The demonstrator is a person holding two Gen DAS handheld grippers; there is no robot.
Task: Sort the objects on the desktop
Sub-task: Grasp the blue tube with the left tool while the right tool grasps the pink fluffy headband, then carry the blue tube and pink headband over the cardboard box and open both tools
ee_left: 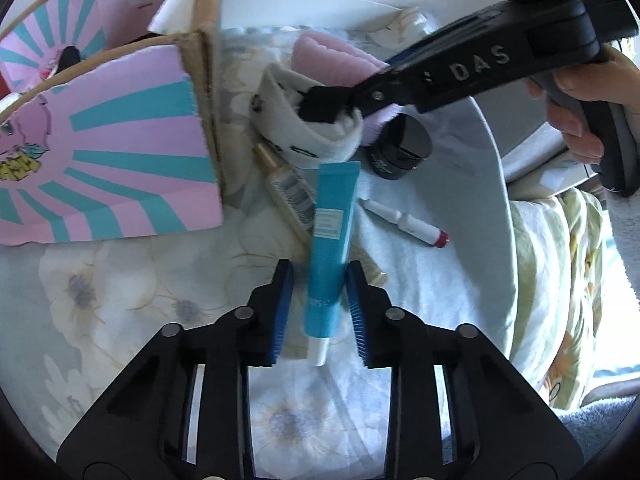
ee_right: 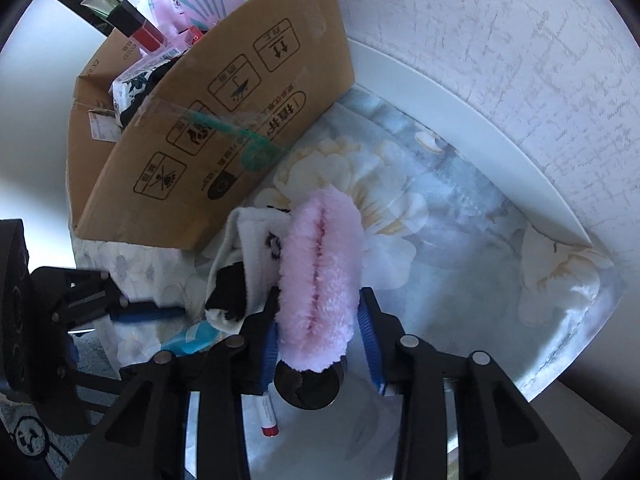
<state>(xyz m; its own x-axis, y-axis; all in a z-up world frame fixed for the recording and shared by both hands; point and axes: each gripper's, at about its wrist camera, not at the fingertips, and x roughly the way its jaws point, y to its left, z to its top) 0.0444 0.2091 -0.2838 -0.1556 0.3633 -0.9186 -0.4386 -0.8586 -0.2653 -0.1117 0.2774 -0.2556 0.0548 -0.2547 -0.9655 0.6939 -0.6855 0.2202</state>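
The left gripper [ee_left: 319,312] has its jaws parted around a blue plastic tube with a white cap [ee_left: 327,252], which lies between them on the floral cloth [ee_left: 120,300], untouched. The right gripper [ee_right: 322,340] has its jaws straddling a fluffy pink sock [ee_right: 320,276], not visibly clamped, beside the cardboard box [ee_right: 224,128].

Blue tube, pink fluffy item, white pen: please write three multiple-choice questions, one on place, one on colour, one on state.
1. Where is the blue tube?
A. Between the left gripper fingers
B. Inside the box
C. Under the jar

2. What colour is the white pen tip?
A. Green
B. Red
C. Black

3. How is the right gripper?
A. Far from everything
B. Shut flat
C. Around the pink fluffy item

Answers: 1 A, blue pads flank the tube, gaps showing; 2 B, red end visible; 3 C, fluff sits between both fingers.
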